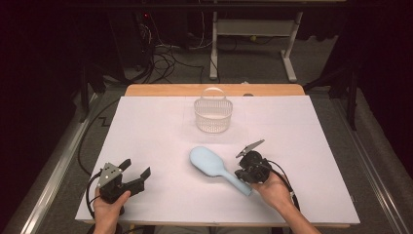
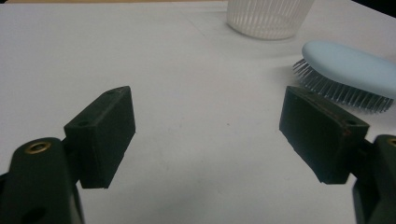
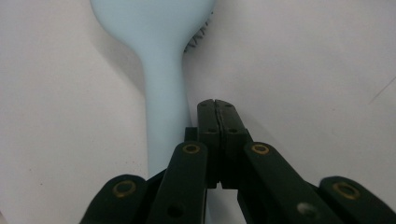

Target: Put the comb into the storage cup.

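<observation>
I am seated at a table covered with a white sheet [image 1: 160, 126], holding a gripper in each hand. My right gripper [image 3: 218, 109] sits low at the near right of the table, its two black jaws pressed flat together with nothing between them, resting just beside the handle of a pale blue hairbrush [image 1: 214, 168]. From the right gripper view the handle runs along the left side of the closed jaws, close against them; whether they touch I cannot tell. The brush lies bristles down near the middle of the table, its oval head angled toward the far left and its handle toward my right hand [image 1: 275, 187]. My left gripper [image 1: 132, 174] rests at the near left, well apart from the brush, jaws spread wide over bare sheet. A small white ribbed basket [image 1: 213, 114] with a hoop handle stands farther back, beyond the brush.
</observation>
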Available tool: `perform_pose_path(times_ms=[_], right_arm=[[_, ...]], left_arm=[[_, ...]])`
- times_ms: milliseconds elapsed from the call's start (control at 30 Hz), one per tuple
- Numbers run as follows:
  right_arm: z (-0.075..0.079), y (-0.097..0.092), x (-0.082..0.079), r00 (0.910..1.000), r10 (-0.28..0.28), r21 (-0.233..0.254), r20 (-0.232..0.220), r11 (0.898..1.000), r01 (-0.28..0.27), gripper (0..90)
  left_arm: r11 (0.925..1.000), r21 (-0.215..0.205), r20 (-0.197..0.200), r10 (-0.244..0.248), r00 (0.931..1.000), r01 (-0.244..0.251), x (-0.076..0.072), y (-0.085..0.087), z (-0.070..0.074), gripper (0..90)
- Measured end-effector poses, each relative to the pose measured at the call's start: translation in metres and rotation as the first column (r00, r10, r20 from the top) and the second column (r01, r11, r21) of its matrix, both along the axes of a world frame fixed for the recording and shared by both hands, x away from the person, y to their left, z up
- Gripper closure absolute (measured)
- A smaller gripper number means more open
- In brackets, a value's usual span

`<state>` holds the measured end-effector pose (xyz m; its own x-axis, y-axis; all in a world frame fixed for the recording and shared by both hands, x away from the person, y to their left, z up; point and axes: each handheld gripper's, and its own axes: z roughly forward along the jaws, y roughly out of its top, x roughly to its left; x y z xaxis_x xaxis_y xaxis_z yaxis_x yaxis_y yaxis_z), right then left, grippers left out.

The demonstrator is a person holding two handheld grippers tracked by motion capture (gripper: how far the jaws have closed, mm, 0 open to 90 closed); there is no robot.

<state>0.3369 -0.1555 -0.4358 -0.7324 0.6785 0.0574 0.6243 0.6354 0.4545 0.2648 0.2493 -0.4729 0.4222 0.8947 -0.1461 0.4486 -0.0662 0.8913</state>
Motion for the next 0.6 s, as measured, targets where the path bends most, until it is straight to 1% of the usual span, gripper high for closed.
perform_pose_path(times_ms=[133, 167, 267, 300, 333, 367, 400, 467, 533, 567, 600], right_arm=[[-0.001, -0.001, -0.003, 1.0000, 0.009, 0.003, -0.003, 1.000, -0.009, 90.0], [-0.001, 0.000, -0.004, 1.0000, 0.001, 0.001, -0.007, 1.000, -0.001, 90.0], [0.000, 0.001, -0.007, 0.9999, 0.010, 0.006, 0.000, 1.000, -0.010, 90.0], [0.000, 0.001, -0.010, 1.0000, 0.005, 0.005, -0.001, 1.000, -0.005, 90.0], [0.000, 0.002, -0.011, 0.9999, 0.015, 0.006, 0.004, 1.000, -0.015, 90.0], [0.001, 0.004, -0.013, 1.0000, 0.009, 0.006, 0.000, 1.000, -0.009, 90.0], [0.000, 0.004, -0.014, 0.9997, 0.022, 0.004, 0.006, 1.000, -0.022, 90.0], [0.000, 0.006, -0.015, 0.9996, 0.025, 0.004, 0.012, 1.000, -0.025, 90.0], [0.000, 0.005, -0.016, 0.9997, 0.020, 0.003, 0.017, 1.000, -0.020, 88.0], [0.001, 0.004, -0.017, 0.9999, 0.002, 0.014, 0.015, 1.000, -0.002, 85.5], [0.001, 0.001, -0.017, 0.9997, 0.003, 0.026, 0.023, 1.000, -0.004, 83.2]], left_arm=[[1.0000, 0.000, -0.002, -0.005, 1.0000, 0.005, 0.000, -0.001, 0.000, 19.7], [1.0000, 0.001, -0.002, -0.006, 1.0000, 0.006, 0.000, -0.001, 0.000, 19.7], [1.0000, 0.001, -0.001, -0.007, 1.0000, 0.007, 0.000, -0.001, 0.000, 19.7], [1.0000, 0.001, -0.001, -0.007, 1.0000, 0.007, 0.000, -0.001, 0.000, 19.7], [1.0000, 0.001, -0.001, -0.008, 1.0000, 0.008, 0.000, -0.001, 0.000, 19.7], [1.0000, 0.001, -0.001, -0.010, 1.0000, 0.010, 0.000, -0.001, 0.000, 19.7], [0.9999, 0.004, -0.001, -0.010, 0.9999, 0.010, 0.001, -0.001, 0.000, 19.7], [0.9999, 0.007, -0.004, -0.013, 0.9999, 0.013, 0.001, -0.002, 0.000, 19.7], [0.9998, 0.008, -0.003, -0.017, 0.9998, 0.017, 0.002, -0.002, 0.000, 19.7], [0.9998, 0.009, -0.003, -0.019, 0.9998, 0.019, 0.002, -0.003, 0.000, 19.7], [0.9997, 0.011, -0.004, -0.021, 0.9998, 0.021, 0.002, -0.003, 0.000, 19.7]])
